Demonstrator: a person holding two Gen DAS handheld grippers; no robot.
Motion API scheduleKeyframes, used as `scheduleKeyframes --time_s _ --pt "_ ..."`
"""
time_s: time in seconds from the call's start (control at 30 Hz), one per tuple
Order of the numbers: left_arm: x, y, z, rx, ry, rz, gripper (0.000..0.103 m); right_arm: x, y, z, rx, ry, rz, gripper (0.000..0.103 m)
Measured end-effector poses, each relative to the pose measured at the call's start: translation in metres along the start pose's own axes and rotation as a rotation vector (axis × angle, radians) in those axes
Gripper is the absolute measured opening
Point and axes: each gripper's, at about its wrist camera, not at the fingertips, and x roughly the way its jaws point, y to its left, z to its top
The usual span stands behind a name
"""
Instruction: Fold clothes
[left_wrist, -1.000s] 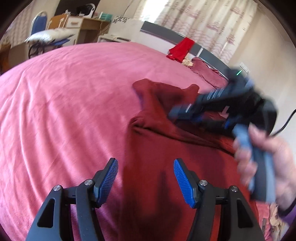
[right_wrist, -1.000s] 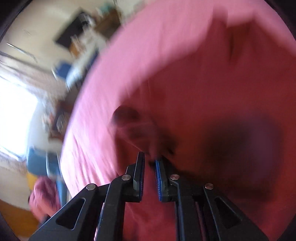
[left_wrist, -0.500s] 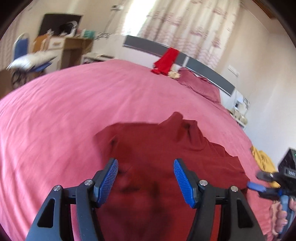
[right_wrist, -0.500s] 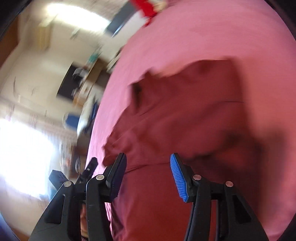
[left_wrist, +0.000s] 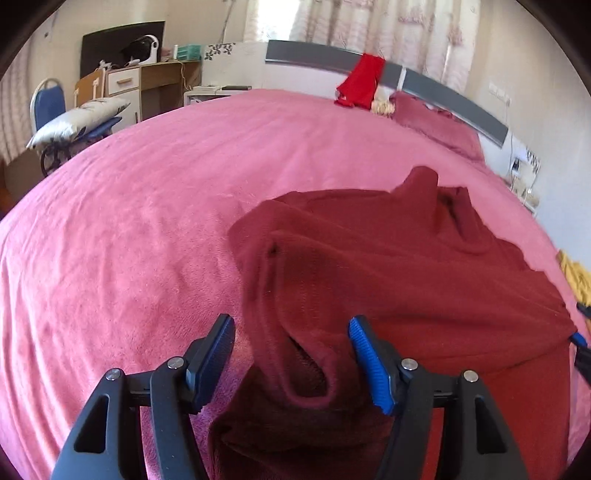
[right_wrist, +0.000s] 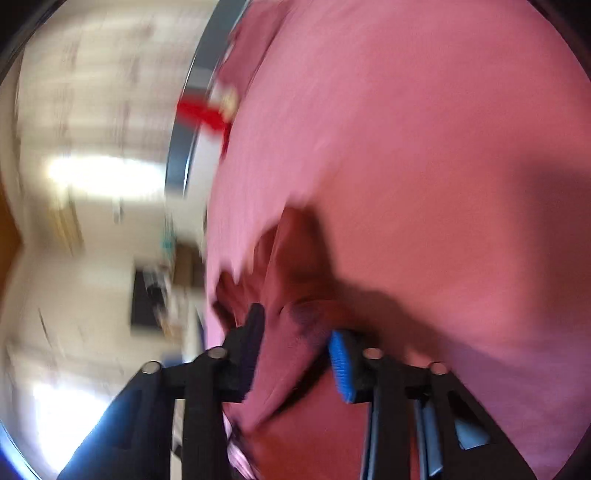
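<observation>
A dark red sweater (left_wrist: 388, 266) lies spread on the pink bedspread (left_wrist: 147, 206), collar toward the headboard. My left gripper (left_wrist: 291, 354) is open, its blue pads on either side of a raised fold at the sweater's near left edge. In the blurred right wrist view, my right gripper (right_wrist: 295, 350) is open with a bunched edge of the sweater (right_wrist: 295, 295) between its fingers. The right gripper's tip (left_wrist: 580, 343) shows at the right edge of the left wrist view, at the sweater's right corner.
A red garment (left_wrist: 360, 81) hangs over the grey headboard (left_wrist: 443, 96), with a dark pink pillow (left_wrist: 436, 125) below it. A desk (left_wrist: 147, 85) and a blue chair with a pillow (left_wrist: 70, 118) stand left of the bed. Yellow cloth (left_wrist: 576, 273) lies at the right.
My right gripper opened, let go of the sweater's upper part, and swung to the sweater's right edge. My left gripper moved in over the near left fold. The sweater now lies flatter.
</observation>
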Motion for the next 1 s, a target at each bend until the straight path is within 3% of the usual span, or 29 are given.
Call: scheduleKeyframes --time_s 0.1,0.13,0.27,0.33,0.47,0.57,0.6,0.63,0.67,0.73,0.87,1.0 --pt "-0.001 -0.003 0.0 0.011 -0.001 0.017 0.068 -0.004 -0.009 -0.01 0.004 0.028 -0.052 0.03" --pt "-0.003 -0.001 0.0 0.003 0.001 0.016 0.068 -0.007 -0.009 -0.014 -0.001 0.034 -0.06 0.035" --pt "-0.01 0.007 0.001 -0.031 0.008 0.009 0.068 -0.003 0.015 0.006 -0.132 0.062 -0.096 0.04" --pt "-0.017 0.01 0.001 -0.052 -0.027 0.028 0.066 0.0 0.029 0.018 -0.204 0.077 -0.114 0.04" --pt "-0.025 -0.006 0.011 -0.055 -0.115 -0.019 0.066 0.005 0.056 0.041 -0.348 0.105 -0.15 0.04" --pt "-0.004 -0.028 0.018 0.037 -0.068 -0.057 0.066 0.055 0.069 0.075 -0.372 0.165 -0.249 0.036" --pt "0.004 -0.035 0.02 0.068 -0.052 -0.069 0.066 0.072 0.068 0.083 -0.37 0.195 -0.29 0.029" --pt "0.011 -0.037 0.019 0.097 -0.036 -0.046 0.066 0.088 0.067 0.088 -0.364 0.212 -0.327 0.013" --pt "0.017 -0.039 0.017 0.125 -0.021 -0.018 0.066 0.098 0.066 0.092 -0.353 0.221 -0.329 0.01" --pt "0.019 -0.035 0.012 0.132 -0.044 -0.025 0.066 0.106 0.075 0.099 -0.373 0.208 -0.313 0.007" --pt "0.021 -0.029 0.009 0.102 -0.057 -0.056 0.066 0.105 0.086 0.122 -0.409 0.095 -0.326 0.004" --pt "0.024 -0.034 0.008 0.114 -0.055 -0.044 0.067 0.093 0.083 0.129 -0.435 0.123 -0.316 0.01"
